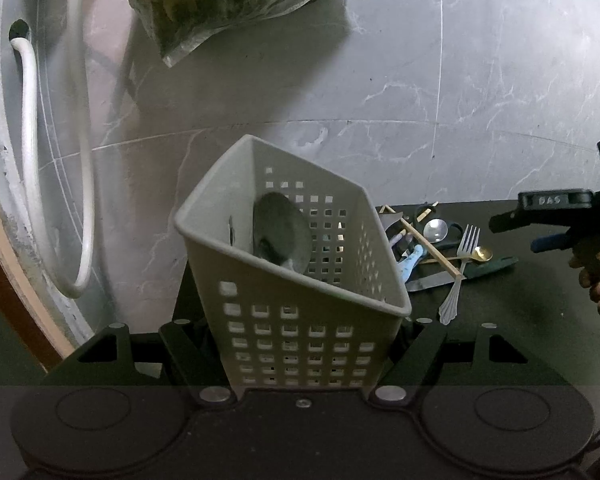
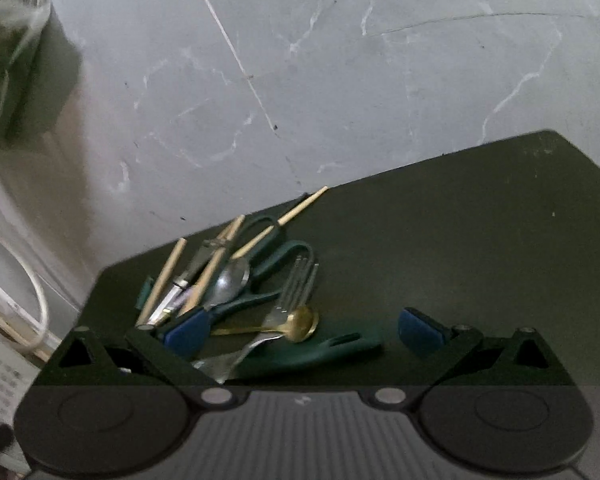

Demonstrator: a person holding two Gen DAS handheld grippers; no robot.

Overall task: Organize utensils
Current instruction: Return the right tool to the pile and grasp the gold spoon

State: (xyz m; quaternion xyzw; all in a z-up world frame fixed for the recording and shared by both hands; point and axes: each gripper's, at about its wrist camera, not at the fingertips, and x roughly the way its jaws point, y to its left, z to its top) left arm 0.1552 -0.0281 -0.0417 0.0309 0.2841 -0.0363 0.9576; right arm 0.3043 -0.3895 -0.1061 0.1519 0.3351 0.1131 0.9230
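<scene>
The left gripper was clamped on the lower walls of a grey perforated plastic caddy, holding it tilted with its open mouth facing away from the camera; a large dark spoon bowl lay inside against the far wall. The right gripper stood with its jaws spread wide, blue pads well apart and pressing on nothing, poised just above a heap of utensils on a black tabletop. Between and just beyond its fingers lay a small gold spoon, a silver fork crossing it, a dark green handled tool, a steel spoon, green-handled scissors and several wooden chopsticks. From the left wrist view the same heap sat just right of the caddy, the fork nearest, with the person's hand carrying the right gripper at the frame's right edge. Behind stood a grey marbled wall, a white hose and a clear bag of dark leaves.
</scene>
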